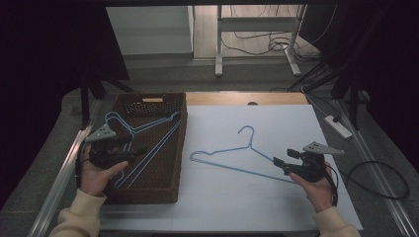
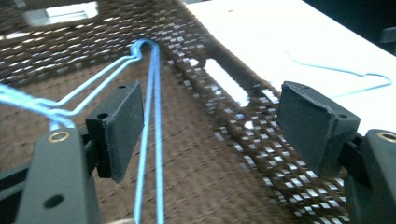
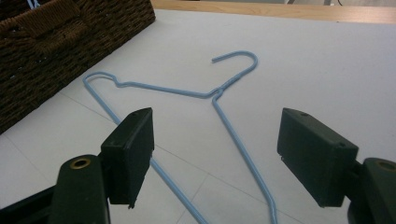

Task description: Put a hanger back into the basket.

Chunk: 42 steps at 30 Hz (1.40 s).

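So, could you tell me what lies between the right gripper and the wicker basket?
In the high view, one blue hanger lies flat on the white table between the right gripper and the wicker basket.

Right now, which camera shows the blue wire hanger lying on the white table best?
The high view: the whole blue wire hanger shows flat on the white table. The right gripper view shows its hook and shoulders closer, but its lower end is cut off. The left gripper view catches just a faint piece.
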### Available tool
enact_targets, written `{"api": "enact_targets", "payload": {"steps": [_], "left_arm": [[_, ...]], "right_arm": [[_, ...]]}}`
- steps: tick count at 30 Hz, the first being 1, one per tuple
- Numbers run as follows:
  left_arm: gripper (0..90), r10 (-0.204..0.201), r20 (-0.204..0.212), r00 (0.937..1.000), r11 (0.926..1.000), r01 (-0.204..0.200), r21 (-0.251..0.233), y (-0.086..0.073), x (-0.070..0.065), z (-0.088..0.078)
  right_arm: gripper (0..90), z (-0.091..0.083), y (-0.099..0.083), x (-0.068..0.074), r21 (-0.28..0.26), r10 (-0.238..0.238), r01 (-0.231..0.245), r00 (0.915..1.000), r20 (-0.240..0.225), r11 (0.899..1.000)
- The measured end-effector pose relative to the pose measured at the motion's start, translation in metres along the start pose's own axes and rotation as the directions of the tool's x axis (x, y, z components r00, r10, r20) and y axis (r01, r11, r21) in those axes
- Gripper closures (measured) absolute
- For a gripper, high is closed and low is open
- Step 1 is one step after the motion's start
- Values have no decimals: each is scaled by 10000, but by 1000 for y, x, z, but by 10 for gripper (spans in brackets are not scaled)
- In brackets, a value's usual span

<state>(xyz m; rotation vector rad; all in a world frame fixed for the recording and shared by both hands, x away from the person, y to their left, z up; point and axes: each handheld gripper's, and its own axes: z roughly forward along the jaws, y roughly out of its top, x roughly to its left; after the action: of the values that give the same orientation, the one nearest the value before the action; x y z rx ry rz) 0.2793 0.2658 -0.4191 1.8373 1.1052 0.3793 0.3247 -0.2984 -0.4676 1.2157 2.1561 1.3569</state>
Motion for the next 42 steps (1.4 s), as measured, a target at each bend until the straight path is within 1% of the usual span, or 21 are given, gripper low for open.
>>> {"api": "enact_targets", "payload": {"steps": [3, 8, 10, 13, 15, 18, 20, 25, 29, 34, 42], "left_arm": [[232, 119, 227, 9997, 9999, -117, -82, 0, -11, 3], [231, 101, 728, 9973, 9997, -85, -224, -2, -25, 5], [230, 230, 772, 9967, 9995, -213, -220, -3, -32, 7], [231, 371, 950, 9948, 9991, -347, -261, -5, -42, 10], [231, 428, 1059, 9934, 9989, -405, -240, -6, -46, 12], [231, 486, 1096, 9928, 9987, -470, -175, -9, -50, 15], [231, 495, 1255, 9909, 9987, -479, -160, -9, -54, 17], [231, 512, 1375, 9892, 9987, -508, -63, -11, -59, 21], [232, 489, 1464, 9880, 9988, -485, -69, -11, -61, 22], [233, 564, 1505, 9870, 9984, -566, -33, -12, -64, 24], [235, 726, 1353, 9881, 9973, -734, 11, -13, -65, 25]], "right_arm": [[278, 0, 0, 0, 16, -7, 7, 10000, 8, 10000], [277, 0, 0, -1, 61, -19, 19, 10000, -15, 10000], [277, 0, 0, 0, 90, -58, 58, 10000, -2, 9999], [278, 0, 0, 0, 132, -117, 117, 9999, -2, 9998], [277, 0, 0, 1, 165, -139, 139, 9999, -23, 9998], [278, 0, 0, 1, 185, -191, 192, 9998, -28, 9996], [278, 0, 0, 1, 193, -189, 190, 9998, -36, 9996], [280, 0, 0, 1, 217, -270, 270, 9996, -36, 9994], [283, 0, 0, 2, 226, -301, 302, 9995, -62, 9993], [284, 1, 0, 3, 280, -358, 359, 9994, -45, 9990], [307, 4, 1, 5, 444, -363, 367, 9993, -116, 9983]]}}
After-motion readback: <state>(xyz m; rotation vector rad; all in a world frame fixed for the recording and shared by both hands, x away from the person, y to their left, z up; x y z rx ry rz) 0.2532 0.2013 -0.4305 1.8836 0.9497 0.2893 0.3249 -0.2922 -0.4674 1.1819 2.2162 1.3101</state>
